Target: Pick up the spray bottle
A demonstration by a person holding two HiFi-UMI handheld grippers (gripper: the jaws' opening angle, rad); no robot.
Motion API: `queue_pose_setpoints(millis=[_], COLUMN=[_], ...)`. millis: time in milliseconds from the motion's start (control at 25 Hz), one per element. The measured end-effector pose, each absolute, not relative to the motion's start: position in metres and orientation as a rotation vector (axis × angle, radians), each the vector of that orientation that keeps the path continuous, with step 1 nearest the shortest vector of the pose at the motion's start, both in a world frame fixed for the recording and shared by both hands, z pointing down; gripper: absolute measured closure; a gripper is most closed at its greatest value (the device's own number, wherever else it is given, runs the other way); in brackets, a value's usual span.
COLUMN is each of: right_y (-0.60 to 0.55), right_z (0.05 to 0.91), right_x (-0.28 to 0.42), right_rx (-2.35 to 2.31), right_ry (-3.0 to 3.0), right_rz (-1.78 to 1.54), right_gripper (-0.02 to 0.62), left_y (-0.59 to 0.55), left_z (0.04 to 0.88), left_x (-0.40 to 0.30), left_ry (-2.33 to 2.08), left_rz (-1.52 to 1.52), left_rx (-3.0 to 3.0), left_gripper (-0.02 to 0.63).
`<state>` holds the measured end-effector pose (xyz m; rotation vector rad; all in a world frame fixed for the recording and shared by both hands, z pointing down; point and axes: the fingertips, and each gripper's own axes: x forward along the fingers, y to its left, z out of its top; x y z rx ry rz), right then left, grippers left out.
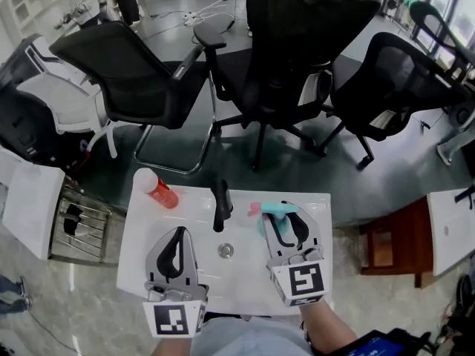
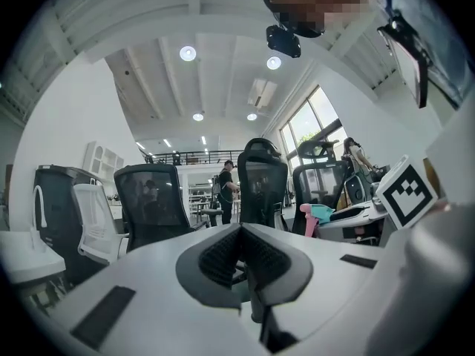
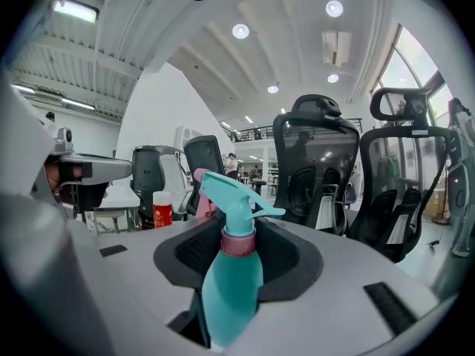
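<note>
A teal spray bottle (image 3: 231, 273) with a pink collar and pink trigger stands upright between the jaws of my right gripper (image 3: 239, 237), which is shut on its neck and body. In the head view the bottle (image 1: 266, 213) is held above the right part of the white basin (image 1: 148, 273), its nozzle toward the left, with the right gripper (image 1: 286, 219) around it. My left gripper (image 1: 178, 237) hovers over the basin's left part, jaws together and holding nothing. The left gripper view shows those pads (image 2: 223, 254) meeting, and the bottle (image 2: 320, 213) off to the right.
A black faucet (image 1: 221, 205) rises at the basin's back middle, above a round drain (image 1: 226, 251). A red can with a white cap (image 1: 157, 189) lies at the back left corner. Several black office chairs (image 1: 297, 43) stand beyond the basin. A wooden cabinet (image 1: 390, 243) is at the right.
</note>
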<state>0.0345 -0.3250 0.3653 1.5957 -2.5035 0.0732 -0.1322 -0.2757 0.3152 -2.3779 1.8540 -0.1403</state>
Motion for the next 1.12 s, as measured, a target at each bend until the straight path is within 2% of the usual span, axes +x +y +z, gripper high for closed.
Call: queue_pose_setpoints(millis=[480, 1120], right_y=[-0.286, -0.273], right_z=[0.308, 0.297], right_x=[0.055, 0.058], right_rx=[1.646, 1.649], right_ry=[-2.571, -2.592], right_rz=[-0.076, -0.127], right_gripper=[0.439, 0.442], left_y=[-0.252, -0.246], left_z=[0.283, 0.269], left_x=[-0.111, -0.105], left_ry=[1.826, 1.806], left_rz=[-0.046, -0.005], left_rx=[-2.350, -2.352], left_gripper=[0.588, 0.588])
